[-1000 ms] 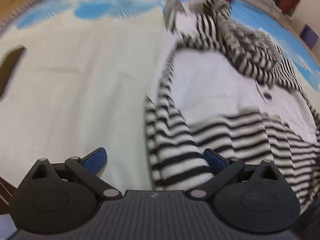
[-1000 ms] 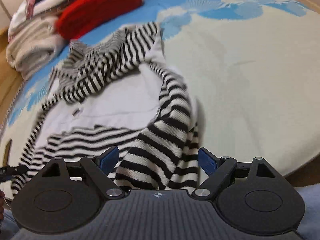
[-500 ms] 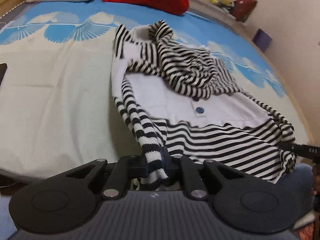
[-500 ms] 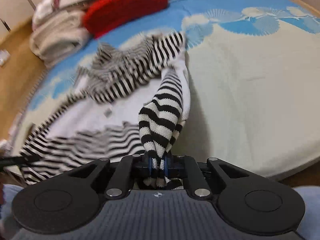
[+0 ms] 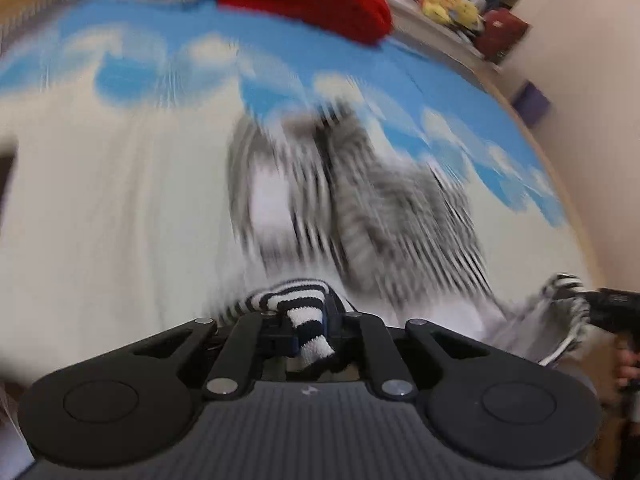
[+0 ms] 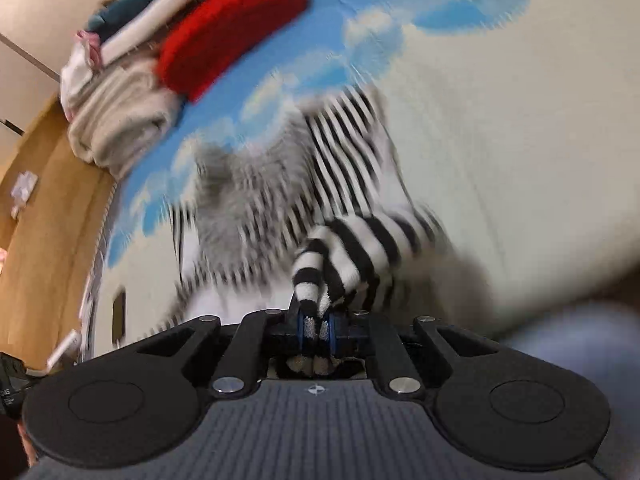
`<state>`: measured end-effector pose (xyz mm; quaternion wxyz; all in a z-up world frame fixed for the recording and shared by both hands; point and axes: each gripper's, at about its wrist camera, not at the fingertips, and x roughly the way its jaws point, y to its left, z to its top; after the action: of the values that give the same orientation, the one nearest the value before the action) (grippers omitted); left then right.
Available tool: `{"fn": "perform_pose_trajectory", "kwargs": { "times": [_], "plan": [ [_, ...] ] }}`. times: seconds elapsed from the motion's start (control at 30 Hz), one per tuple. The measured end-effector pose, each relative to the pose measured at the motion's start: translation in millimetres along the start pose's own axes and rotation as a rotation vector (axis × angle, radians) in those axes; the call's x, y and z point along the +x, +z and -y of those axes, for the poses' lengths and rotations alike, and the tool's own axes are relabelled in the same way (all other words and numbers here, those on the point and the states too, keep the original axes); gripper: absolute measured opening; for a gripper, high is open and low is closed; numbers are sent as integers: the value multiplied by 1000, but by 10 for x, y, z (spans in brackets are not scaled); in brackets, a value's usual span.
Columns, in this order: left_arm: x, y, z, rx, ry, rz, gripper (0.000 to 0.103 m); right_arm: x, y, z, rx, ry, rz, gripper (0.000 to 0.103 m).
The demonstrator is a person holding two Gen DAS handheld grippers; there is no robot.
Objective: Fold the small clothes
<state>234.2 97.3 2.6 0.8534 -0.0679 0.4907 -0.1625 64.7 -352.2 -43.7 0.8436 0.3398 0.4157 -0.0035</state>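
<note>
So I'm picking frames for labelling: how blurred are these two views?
Left wrist: striped garment and bedsheet heavily motion-smeared; only the clamped cuff by the left gripper is sharp. Right wrist: the same, sharp only near the right gripper.

I read the striped garment point(image 6: 352, 240) as soft ribbed knit cloth, matt. Left gripper point(image 5: 308, 326) and right gripper point(image 6: 316, 326): matt black plastic, bright metal pivot pins. Bed cover point(image 6: 520, 120): smooth printed cloth. Red item point(image 6: 232, 28): fuzzy knit.
</note>
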Motion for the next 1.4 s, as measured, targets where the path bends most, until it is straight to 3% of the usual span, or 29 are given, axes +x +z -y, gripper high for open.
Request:
{"fn": "perform_pose_trajectory", "kwargs": {
  "times": [0.1,0.13,0.17,0.2,0.23,0.27,0.3,0.33,0.4,0.47,0.57,0.67,0.73,0.83,1.0,1.1,1.2,1.27,1.3,1.33,1.4],
  "plan": [
    [699,1011,65,-82,38,-1,16,678,900,-108,98,-90,66,13],
    [956,1296,-14,-165,54,-15,22,910,1117,-102,149,-106,89,20],
    [1140,1497,-102,-226,64,-29,27,1126,1311,-88,186,-127,108,38],
    [1285,1645,-159,-284,77,-31,47,1277,1435,-77,223,-161,125,48],
    [1310,1710,-226,-346,103,7,66,1351,1470,-100,242,-165,154,59],
    [1257,1735,-277,-374,116,67,76,1370,1471,-118,230,-136,188,63],
    [1196,1735,-301,-370,130,126,93,1359,1439,-138,195,-92,220,65],
    [1089,1672,-305,-332,149,176,100,1318,1381,-132,162,-58,252,68],
    [986,1514,-289,-256,177,242,102,1269,1209,-142,80,-21,337,71],
    [1000,1328,-255,-185,185,257,102,1335,1139,-159,-30,-39,361,71],
    [1144,1002,-195,-84,204,240,102,1493,1087,-260,-235,-159,299,71],
    [1332,842,-156,7,215,124,99,1618,1007,-290,-428,-278,276,71],
    [1312,780,-181,69,177,99,99,1652,950,-220,-421,-312,231,71],
    [1211,652,-309,96,123,75,99,1659,901,-106,-386,-284,165,71],
    [1069,421,-393,116,28,27,99,1513,704,22,-352,-245,122,71],
    [1086,270,-282,147,-3,-15,99,1364,548,96,-331,-213,110,73],
    [1194,181,-172,142,-17,-45,97,1233,368,241,-257,-235,117,79],
    [1250,132,-92,145,-22,-51,67,1210,263,320,-202,-211,84,79],
    [1269,111,-56,159,-23,-51,21,1224,217,340,-181,-185,60,79],
    [1278,96,-25,166,-20,-50,18,1235,190,347,-166,-157,62,77],
    [1191,83,37,159,26,-10,15,1277,145,299,-174,-134,100,28]
  ]
}}
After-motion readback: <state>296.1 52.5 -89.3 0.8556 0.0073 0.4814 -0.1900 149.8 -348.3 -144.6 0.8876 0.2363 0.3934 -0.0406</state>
